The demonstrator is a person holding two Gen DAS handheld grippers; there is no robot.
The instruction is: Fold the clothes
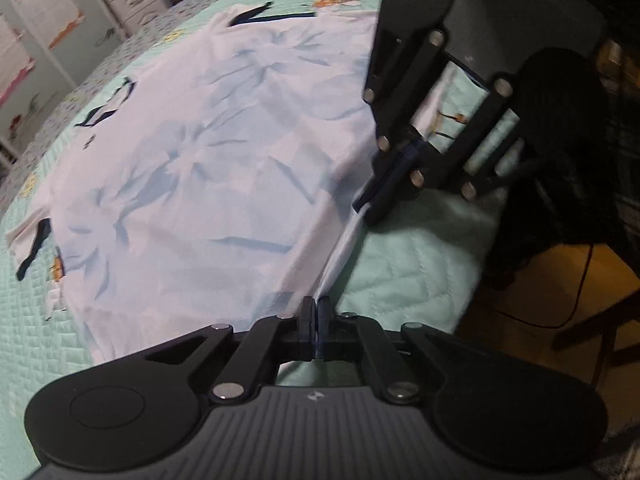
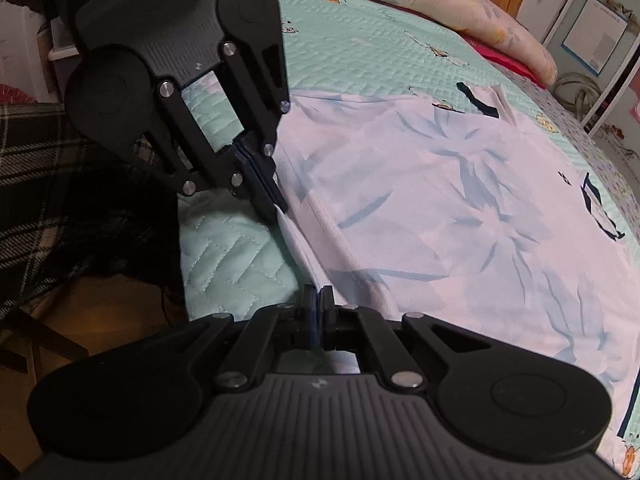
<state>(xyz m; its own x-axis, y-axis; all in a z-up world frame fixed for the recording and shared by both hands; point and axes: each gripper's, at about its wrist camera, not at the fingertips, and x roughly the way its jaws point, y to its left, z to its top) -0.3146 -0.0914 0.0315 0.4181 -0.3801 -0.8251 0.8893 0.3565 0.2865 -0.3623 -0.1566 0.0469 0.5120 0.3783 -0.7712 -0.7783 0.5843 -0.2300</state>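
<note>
Pinched shirt hem (image 1: 320, 280) (bed edge (image 1: 400, 264) beside)

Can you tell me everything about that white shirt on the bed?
The shirt is white with faint pale-blue flower prints and dark navy trim at the sleeves and collar. It looks thin and soft, a bit creased. It lies spread flat on the mint quilt, not yet folded. Its hem lies along the bed's near side. The left gripper and the right gripper each have their jaws shut on that hem, at two spots apart.
</note>
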